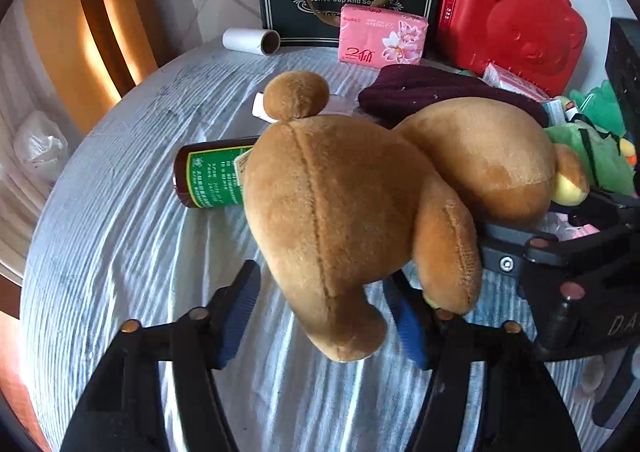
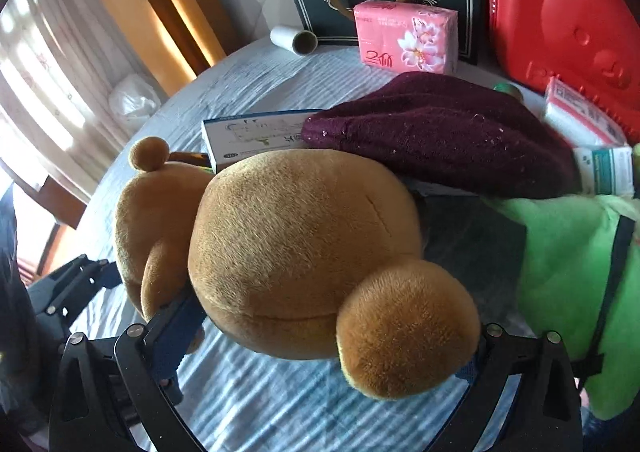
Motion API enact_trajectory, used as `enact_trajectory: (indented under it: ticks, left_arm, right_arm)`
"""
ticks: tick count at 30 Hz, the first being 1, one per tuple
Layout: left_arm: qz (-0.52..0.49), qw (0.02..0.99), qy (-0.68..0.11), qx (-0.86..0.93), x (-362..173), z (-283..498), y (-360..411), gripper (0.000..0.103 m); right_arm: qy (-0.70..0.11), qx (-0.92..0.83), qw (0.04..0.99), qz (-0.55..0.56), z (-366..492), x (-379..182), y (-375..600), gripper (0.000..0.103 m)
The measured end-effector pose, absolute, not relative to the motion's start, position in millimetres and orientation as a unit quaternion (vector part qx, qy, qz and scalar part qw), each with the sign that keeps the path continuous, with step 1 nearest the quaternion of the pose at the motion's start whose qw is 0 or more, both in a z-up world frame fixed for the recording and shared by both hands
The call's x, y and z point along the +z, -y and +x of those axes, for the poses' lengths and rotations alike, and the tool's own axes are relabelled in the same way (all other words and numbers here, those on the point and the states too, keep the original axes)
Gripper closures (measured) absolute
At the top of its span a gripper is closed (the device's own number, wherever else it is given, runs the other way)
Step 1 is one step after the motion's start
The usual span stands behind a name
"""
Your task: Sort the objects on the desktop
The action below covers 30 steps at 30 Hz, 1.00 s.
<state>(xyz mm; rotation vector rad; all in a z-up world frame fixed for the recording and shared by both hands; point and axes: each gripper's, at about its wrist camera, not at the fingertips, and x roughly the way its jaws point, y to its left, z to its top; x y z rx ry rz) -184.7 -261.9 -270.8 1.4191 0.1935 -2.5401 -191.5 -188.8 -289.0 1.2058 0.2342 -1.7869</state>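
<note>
Here, on the striped cloth (image 1: pixel 120 252), a brown plush bear (image 1: pixel 340 204) is lying face down, its rump to the left and its head (image 2: pixel 304 252) to the right, over a bottle (image 1: pixel 208 176). The left gripper (image 1: pixel 320 308) is being held half open around a leg, its pads apparently not yet pressing. The right gripper (image 2: pixel 320 340) is being spread wide about the head and ear; whether it is pinching cannot be told. The bear is judged light, soft and yielding, unbreakable; a narrow limb or ear is likely best taken, since the round head could be squeezed out.
</note>
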Motion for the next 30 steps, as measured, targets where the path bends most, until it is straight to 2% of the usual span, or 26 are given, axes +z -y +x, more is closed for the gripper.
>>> enact_trajectory:
  ticks: [1, 2, 4, 7, 16, 30]
  left_arm:
    - [0.483, 0.099, -0.074, -0.867, -269.7, -183.9, 260.9, 0.061]
    - [0.481, 0.092, -0.075, -0.869, -268.4, -182.9, 258.7, 0.063]
    - [0.475, 0.095, -0.058, -0.873, -264.5, -179.5, 252.0, 0.063]
    - [0.465, 0.088, -0.055, -0.879, -257.5, -171.5, 245.9, 0.064]
    - [0.423, 0.067, -0.020, -0.903, -209.2, -135.5, 212.8, 0.064]
    - [0.309, 0.006, 0.034, -0.951, -84.7, -121.2, 124.0, 0.064]
  right_arm:
    - [-0.094, -0.728, 0.467, 0.493, -191.2, -288.6, 187.9, 0.000]
    - [-0.097, -0.731, 0.468, 0.488, -189.4, -286.1, 187.1, 0.000]
    - [-0.109, -0.743, 0.469, 0.465, -182.5, -278.1, 185.7, 0.008]
    - [-0.096, -0.747, 0.466, 0.465, -179.9, -271.9, 176.5, 0.012]
    - [-0.068, -0.772, 0.472, 0.421, -151.3, -228.6, 128.1, 0.012]
    - [-0.027, -0.846, 0.434, 0.307, -136.5, -104.6, 5.6, 0.012]
